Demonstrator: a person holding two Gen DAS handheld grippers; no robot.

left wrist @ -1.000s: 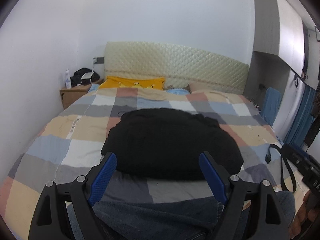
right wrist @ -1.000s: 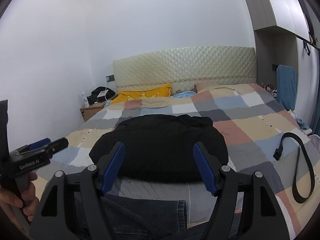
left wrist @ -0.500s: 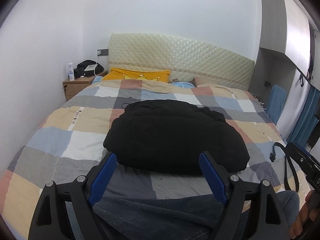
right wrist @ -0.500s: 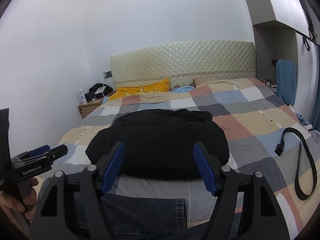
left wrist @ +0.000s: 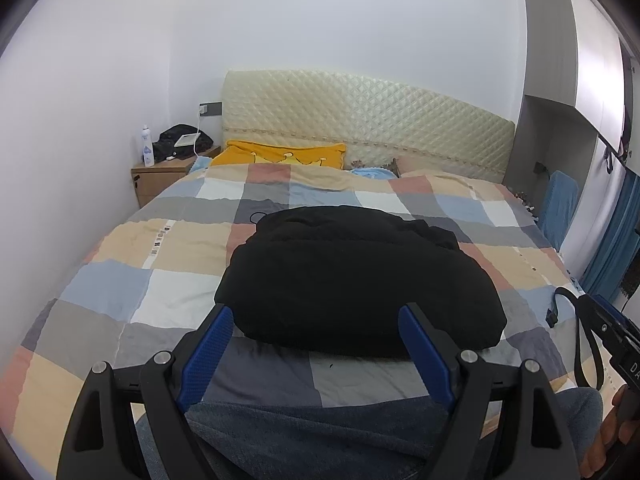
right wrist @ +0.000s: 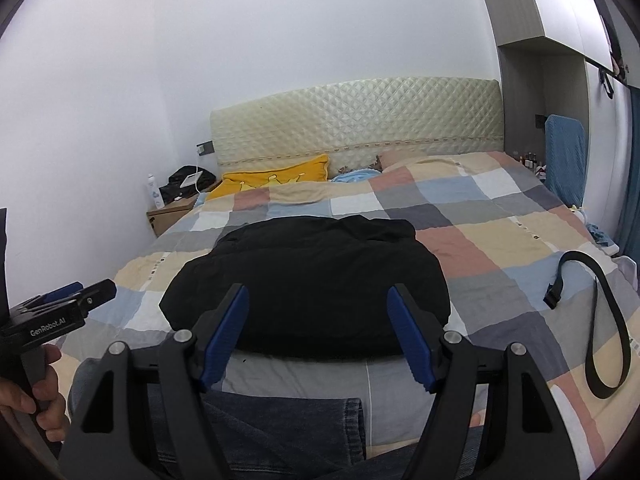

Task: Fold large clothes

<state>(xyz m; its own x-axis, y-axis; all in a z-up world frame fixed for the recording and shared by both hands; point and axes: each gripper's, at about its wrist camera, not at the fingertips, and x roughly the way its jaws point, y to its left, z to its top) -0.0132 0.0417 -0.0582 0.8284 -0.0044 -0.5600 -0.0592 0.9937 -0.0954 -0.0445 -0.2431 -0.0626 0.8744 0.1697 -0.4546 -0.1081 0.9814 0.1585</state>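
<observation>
— Where is the black garment [left wrist: 356,276]?
— Folded in a bundle on the checkered bed [left wrist: 180,240], mid-mattress, a black belt [right wrist: 600,312] well off to its right.
— And the tongs?
— Left tongs [left wrist: 316,320] and right tongs [right wrist: 318,300] both gape wide, holding nothing, short of the bundle's near edge.
</observation>
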